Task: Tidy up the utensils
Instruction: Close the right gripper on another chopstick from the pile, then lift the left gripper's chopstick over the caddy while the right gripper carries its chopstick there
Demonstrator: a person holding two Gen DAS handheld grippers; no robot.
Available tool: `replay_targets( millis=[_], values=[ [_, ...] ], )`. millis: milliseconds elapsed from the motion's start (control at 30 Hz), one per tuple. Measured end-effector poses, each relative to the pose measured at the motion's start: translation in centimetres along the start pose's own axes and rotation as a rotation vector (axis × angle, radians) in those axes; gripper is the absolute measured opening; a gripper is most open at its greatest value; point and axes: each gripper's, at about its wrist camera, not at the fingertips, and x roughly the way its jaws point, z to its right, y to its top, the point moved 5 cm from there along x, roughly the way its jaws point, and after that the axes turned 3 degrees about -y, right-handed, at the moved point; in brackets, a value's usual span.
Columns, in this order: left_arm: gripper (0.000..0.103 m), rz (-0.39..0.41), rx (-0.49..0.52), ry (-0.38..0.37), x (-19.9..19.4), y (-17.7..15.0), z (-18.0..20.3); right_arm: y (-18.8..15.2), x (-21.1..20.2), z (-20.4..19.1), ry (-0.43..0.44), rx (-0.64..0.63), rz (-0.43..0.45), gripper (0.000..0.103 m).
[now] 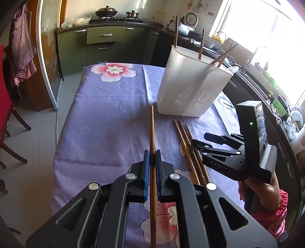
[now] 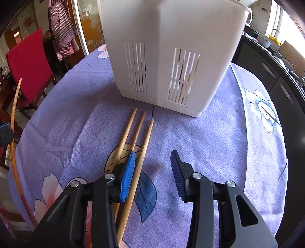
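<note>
My left gripper [image 1: 152, 158] is shut on a single wooden chopstick [image 1: 152, 126], which lies along the line of the fingers above the purple floral tablecloth [image 1: 106, 124]. The same chopstick [image 2: 14, 118] shows at the left edge of the right wrist view. A white slotted utensil holder [image 1: 192, 84] stands ahead on the right, with several chopsticks upright in it. My right gripper [image 2: 153, 162] is open, low over three loose chopsticks [image 2: 131, 137] in front of the holder [image 2: 171, 57]. The rightmost one lies just inside its left pad [image 2: 127, 177]; the other two pass under that finger.
A red chair [image 2: 28, 63] stands beyond the table's left edge. Dark kitchen counters with a sink [image 1: 253, 57] run along the right side, and a stove with pans [image 1: 106, 13] is at the back. A hand in a pink sleeve [image 1: 266, 198] holds the right gripper.
</note>
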Motion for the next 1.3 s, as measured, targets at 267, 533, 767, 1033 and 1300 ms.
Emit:
replay_targets(
  millis=[267, 533, 767, 1033, 1300],
  values=[
    [0.006, 0.007, -0.007, -0.005, -0.2, 0.1, -0.3, 0.0, 0.6, -0.7, 0.041, 0.002, -0.030, 0.017],
    [0.006, 0.006, -0.007, -0.009, -0.2, 0.0, -0.3, 1.0, 1.2, -0.7, 0.042, 0.014, -0.028, 0.010],
    [0.006, 0.010, -0.008, -0.006, -0.3, 0.0, -0.3, 1.5, 0.8, -0.2, 0.064, 0.045, -0.020, 0.007],
    [0.006, 0.032, 0.003, 0.002, -1.3, 0.6, 0.1, 0.8, -6.0, 2.3, 0.159, 0.152, 0.134, 0.007],
    [0.006, 0.067, 0.039, 0.007, -3.3, 0.8, 1.5, -1.7, -14.5, 4.3, 0.207, 0.199, 0.316, 0.007]
  ],
)
